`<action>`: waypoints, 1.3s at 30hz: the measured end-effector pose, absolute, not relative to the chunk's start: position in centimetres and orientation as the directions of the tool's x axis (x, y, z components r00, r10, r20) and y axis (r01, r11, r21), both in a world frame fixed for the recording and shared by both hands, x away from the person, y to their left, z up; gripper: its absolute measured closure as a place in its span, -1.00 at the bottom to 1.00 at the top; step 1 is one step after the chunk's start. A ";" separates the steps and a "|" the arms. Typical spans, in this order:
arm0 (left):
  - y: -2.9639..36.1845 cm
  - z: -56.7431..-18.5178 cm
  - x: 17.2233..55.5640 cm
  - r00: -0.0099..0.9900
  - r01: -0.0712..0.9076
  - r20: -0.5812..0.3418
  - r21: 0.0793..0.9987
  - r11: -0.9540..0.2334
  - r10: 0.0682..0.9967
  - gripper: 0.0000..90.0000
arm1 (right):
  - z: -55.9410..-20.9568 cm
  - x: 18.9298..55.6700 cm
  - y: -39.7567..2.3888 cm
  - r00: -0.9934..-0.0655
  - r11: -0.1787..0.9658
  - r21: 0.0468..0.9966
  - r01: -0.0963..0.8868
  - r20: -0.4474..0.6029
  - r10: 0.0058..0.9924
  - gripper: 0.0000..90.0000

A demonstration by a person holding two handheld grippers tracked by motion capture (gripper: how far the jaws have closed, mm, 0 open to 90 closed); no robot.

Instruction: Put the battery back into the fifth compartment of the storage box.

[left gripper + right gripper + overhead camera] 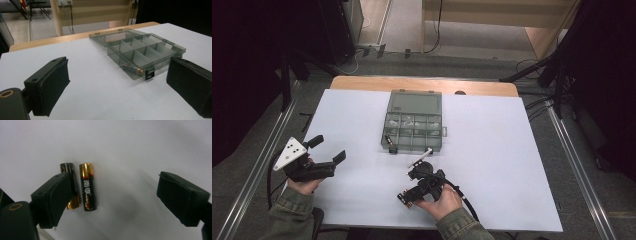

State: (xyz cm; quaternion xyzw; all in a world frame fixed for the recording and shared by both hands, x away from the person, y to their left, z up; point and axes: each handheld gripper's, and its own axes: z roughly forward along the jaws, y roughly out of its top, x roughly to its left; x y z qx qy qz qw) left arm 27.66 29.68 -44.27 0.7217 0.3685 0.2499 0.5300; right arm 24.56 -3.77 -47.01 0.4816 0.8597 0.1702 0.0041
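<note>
In the high view, the right gripper [408, 196] is lying low over the white table [512, 165], just in front of the grey compartment box [413, 126], whose lid is lying open beyond its compartments. The left gripper [331, 150] is sitting well off to the left of the box, jaws spread and pointing toward it, with nothing between them.

In the left gripper view, the left gripper [117, 85] is standing wide open and gripping nothing. The box [140, 50] is lying ahead of it and to the right. A battery [132, 69] is resting in the compartment nearest the gripper, beside the black latch [150, 73].

In the right gripper view, the right gripper [112, 195] is hanging over two batteries lying side by side on the table. The black and gold battery [87, 187] is sitting between the jaws, close to the left-hand one and well apart from the other. The second battery [71, 185] is lying partly hidden behind that left-hand jaw. The jaws are standing wide apart, with neither pad pressing on a battery.
</note>
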 end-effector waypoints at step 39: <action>29.7 -44.3 27.6 0.599 0.260 -0.021 0.950 -0.170 0.800 -0.90 | -47.6 24.3 -2.1 -0.570 0.534 0.248 0.808 0.101 0.815 0.70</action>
